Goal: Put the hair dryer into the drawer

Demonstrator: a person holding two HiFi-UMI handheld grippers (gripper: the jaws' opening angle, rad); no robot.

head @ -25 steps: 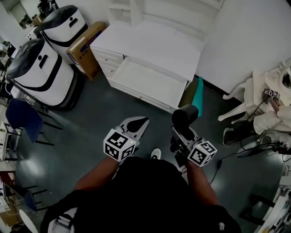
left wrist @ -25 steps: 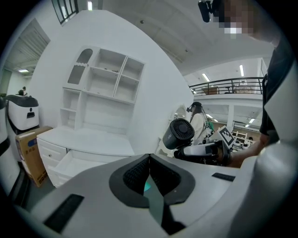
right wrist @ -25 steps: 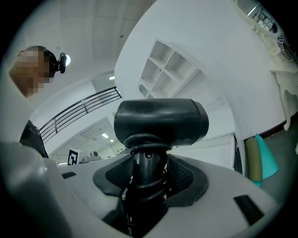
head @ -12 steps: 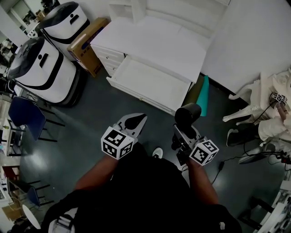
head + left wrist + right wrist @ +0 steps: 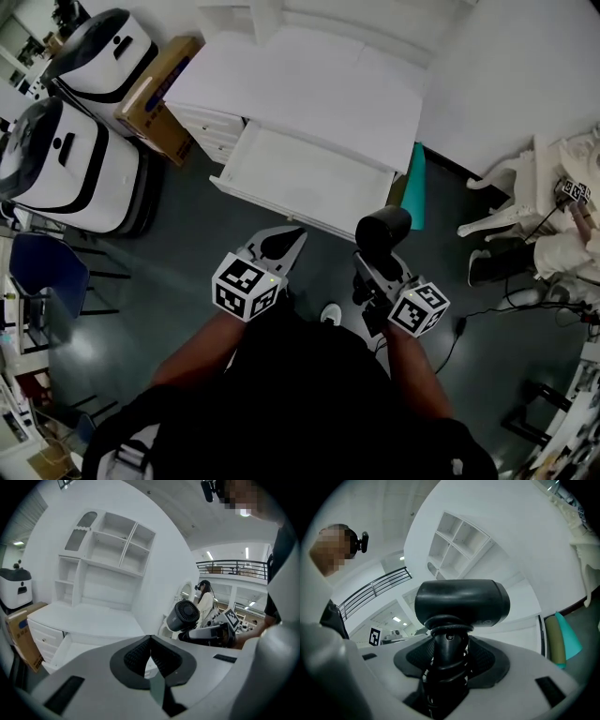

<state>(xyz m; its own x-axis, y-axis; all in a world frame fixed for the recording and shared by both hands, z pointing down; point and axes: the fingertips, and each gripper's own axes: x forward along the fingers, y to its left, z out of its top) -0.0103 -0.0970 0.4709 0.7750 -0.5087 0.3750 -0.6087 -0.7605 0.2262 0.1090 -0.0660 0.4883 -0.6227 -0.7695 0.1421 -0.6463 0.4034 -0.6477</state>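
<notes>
Closer now is the white drawer (image 5: 300, 173): a second ago its front edge sat farther from the grippers. The two big white machines (image 5: 66, 169) have slid toward the left edge of the head view.

The hair dryer (image 5: 380, 232) is black. It has a fat round head and a thin handle with its cord wound round and round it. From the left gripper view you can see the round grille on the back of the hair dryer (image 5: 183, 616), with fan blades behind it. It is up in the air, just past the front right corner of the drawer, not inside.

The right gripper (image 5: 375, 274) holds it. In the right gripper view, the jaws of the right gripper (image 5: 447, 651) squeeze the handle and the cord, and the head of the hair dryer (image 5: 461, 603) sticks up above them. The left gripper (image 5: 281, 246) has its jaws pressed tight together with nothing in them; in its own view the tips of the left gripper (image 5: 151, 639) meet in a point.

The drawer is pulled out wide from the white desk (image 5: 309, 84), and its white bottom shows all over. A strip of dark floor (image 5: 187, 234) lies between the drawer's front edge and both grippers. A teal thing (image 5: 412, 187) leans by the desk's right side, near the dryer's head. A cardboard box (image 5: 155, 89) and the white machines are well apart on the left. A white chair (image 5: 511, 197) stands off to the right.
</notes>
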